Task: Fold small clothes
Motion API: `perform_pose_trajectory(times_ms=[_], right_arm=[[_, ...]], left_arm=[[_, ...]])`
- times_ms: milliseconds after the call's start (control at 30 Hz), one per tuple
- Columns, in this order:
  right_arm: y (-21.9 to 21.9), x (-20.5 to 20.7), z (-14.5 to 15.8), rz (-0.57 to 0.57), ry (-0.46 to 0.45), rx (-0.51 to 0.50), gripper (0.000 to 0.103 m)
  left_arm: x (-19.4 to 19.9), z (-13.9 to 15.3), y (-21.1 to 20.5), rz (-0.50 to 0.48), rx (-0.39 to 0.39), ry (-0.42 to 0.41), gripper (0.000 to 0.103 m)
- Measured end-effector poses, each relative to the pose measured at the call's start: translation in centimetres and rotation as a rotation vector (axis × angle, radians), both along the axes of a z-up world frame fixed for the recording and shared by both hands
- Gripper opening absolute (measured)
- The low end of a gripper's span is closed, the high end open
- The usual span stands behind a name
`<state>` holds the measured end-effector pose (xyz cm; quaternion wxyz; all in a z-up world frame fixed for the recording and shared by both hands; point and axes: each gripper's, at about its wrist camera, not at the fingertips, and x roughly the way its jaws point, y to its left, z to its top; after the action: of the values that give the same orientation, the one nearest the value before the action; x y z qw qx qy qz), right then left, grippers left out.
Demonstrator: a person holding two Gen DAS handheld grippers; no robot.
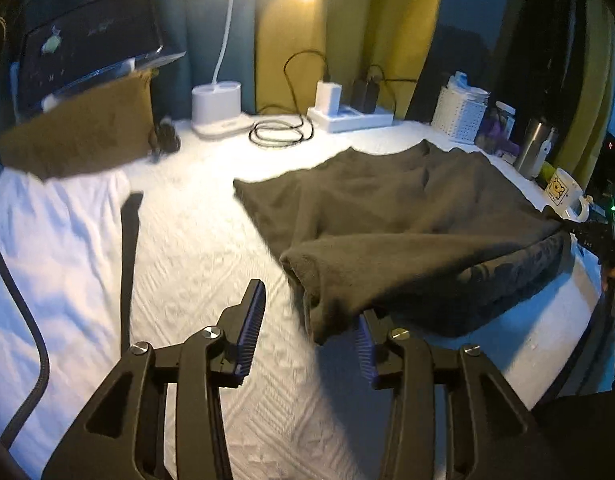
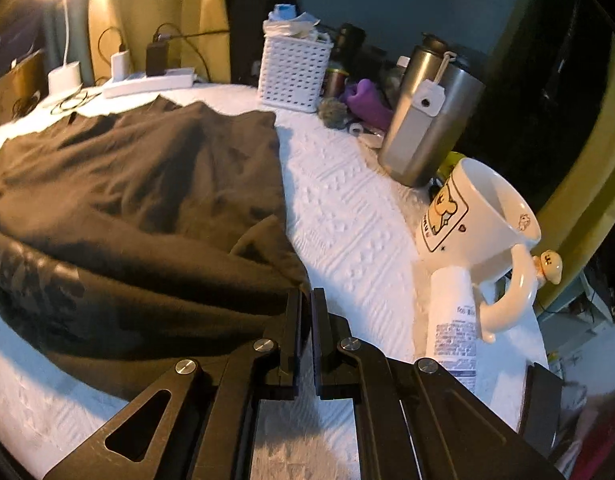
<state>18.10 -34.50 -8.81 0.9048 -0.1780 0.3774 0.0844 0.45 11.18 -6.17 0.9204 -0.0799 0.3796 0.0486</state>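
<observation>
Dark garment [image 1: 407, 216] spread mid-desk, near edge doubled over; left tongs [image 1: 307, 332] parted, hem draped on one finger, unclamped; right tongs [image 2: 306, 320] pinched on garment corner; risk: lone pull skews fold; mug [image 2: 479, 216] at right desk edge could get knocked.
</observation>
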Motion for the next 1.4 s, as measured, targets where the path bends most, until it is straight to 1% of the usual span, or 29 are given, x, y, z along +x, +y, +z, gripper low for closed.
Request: perform_pose_trajectory(times_ms=[67, 133, 200, 233, 267, 300, 333, 400, 467, 533, 600, 667, 700, 733, 800, 867, 900, 967, 1067, 1133, 1233, 1267, 1367, 1400], right_arm=[[0.0, -0.1, 0.5, -0.012, -0.013, -0.005, 0.005], [0.2, -0.2, 0.9, -0.022, -0.014, -0.001, 0.007], [0.2, -0.6, 1.3, -0.043, -0.019, 0.001, 0.017], [0.1, -0.7, 1.4, -0.052, -0.019, 0.003, 0.041], [-0.1, -0.8, 1.6, -0.064, -0.018, 0.012, 0.080], [-0.3, -1.0, 1.9, -0.075, -0.030, 0.034, 0.092], [-0.4, -1.2, 2.2, -0.080, -0.040, 0.049, 0.096], [-0.1, -1.5, 2.5, -0.080, -0.031, 0.068, 0.096], [0.8, -2.1, 3.0, -0.067, -0.044, 0.089, 0.096], [3.0, -2.9, 3.4, -0.006, -0.051, 0.108, 0.096], [6.2, -4.0, 3.7, 0.090, -0.074, 0.103, 0.096], [9.2, -4.8, 3.6, 0.166, -0.067, 0.114, 0.096], [10.6, -5.0, 3.5, 0.203, -0.051, 0.131, 0.096], [11.8, -5.1, 3.3, 0.232, -0.036, 0.145, 0.096], [14.3, -5.5, 2.7, 0.295, 0.001, 0.163, 0.096], [16.2, -5.8, 2.1, 0.342, 0.028, 0.165, 0.096], [17.3, -6.0, 1.7, 0.369, 0.043, 0.161, 0.096], [18.4, -5.9, 1.1, 0.389, 0.055, 0.146, 0.096], [19.0, -5.3, 0.5, 0.380, 0.076, 0.128, 0.096], [18.6, -4.9, 0.5, 0.359, 0.077, 0.126, 0.096], [17.0, -4.4, 0.7, 0.306, 0.064, 0.116, 0.096], [16.0, -4.2, 0.8, 0.280, 0.056, 0.120, 0.096], [11.3, -3.8, 1.1, 0.147, 0.035, 0.136, 0.096], [9.0, -3.7, 1.2, 0.084, 0.031, 0.147, 0.096]], left_arm=[[1.1, 0.1, -0.1, -0.004, 0.024, 0.003, 0.042], [2.4, 0.0, 0.1, -0.010, 0.030, 0.003, 0.042], [3.7, -0.1, 0.4, -0.020, 0.009, 0.009, 0.042], [4.4, -0.1, 0.6, -0.022, -0.006, 0.011, 0.042], [4.9, 0.0, 0.7, -0.025, -0.021, 0.011, 0.042], [5.7, 0.1, 1.0, -0.030, -0.032, 0.003, 0.042], [6.4, 0.1, 1.1, -0.034, -0.029, -0.001, 0.042], [7.7, -0.2, 1.6, -0.037, -0.026, 0.011, 0.042], [8.8, -0.5, 2.4, -0.022, -0.039, 0.028, 0.042], [8.7, -0.4, 2.5, -0.025, -0.037, 0.030, 0.042], [7.6, -0.1, 2.6, -0.034, -0.037, 0.019, 0.042], [5.9, 0.1, 2.8, -0.024, -0.037, 0.011, 0.043], [5.3, 0.2, 3.0, -0.016, -0.042, 0.007, 0.049], [4.3, 0.1, 3.2, -0.005, -0.058, -0.001, 0.058], [2.2, -0.1, 3.4, 0.005, -0.093, -0.017, 0.064], [0.6, -0.6, 3.4, 0.010, -0.108, -0.010, 0.064], [0.4, -0.9, 3.2, 0.000, -0.114, -0.007, 0.064], [0.1, -1.9, 2.5, -0.040, -0.118, 0.014, 0.064], [0.9, -3.2, 1.0, -0.084, -0.066, 0.034, 0.064], [1.7, -3.5, 0.5, -0.111, -0.068, 0.014, 0.064], [3.0, -3.8, 0.4, -0.118, -0.063, -0.011, 0.064], [3.4, -4.0, 0.5, -0.119, -0.068, -0.013, 0.064], [3.9, -4.4, 0.7, -0.143, -0.106, -0.006, 0.063], [4.0, -4.4, 0.5, -0.156, -0.110, -0.004, 0.055]])
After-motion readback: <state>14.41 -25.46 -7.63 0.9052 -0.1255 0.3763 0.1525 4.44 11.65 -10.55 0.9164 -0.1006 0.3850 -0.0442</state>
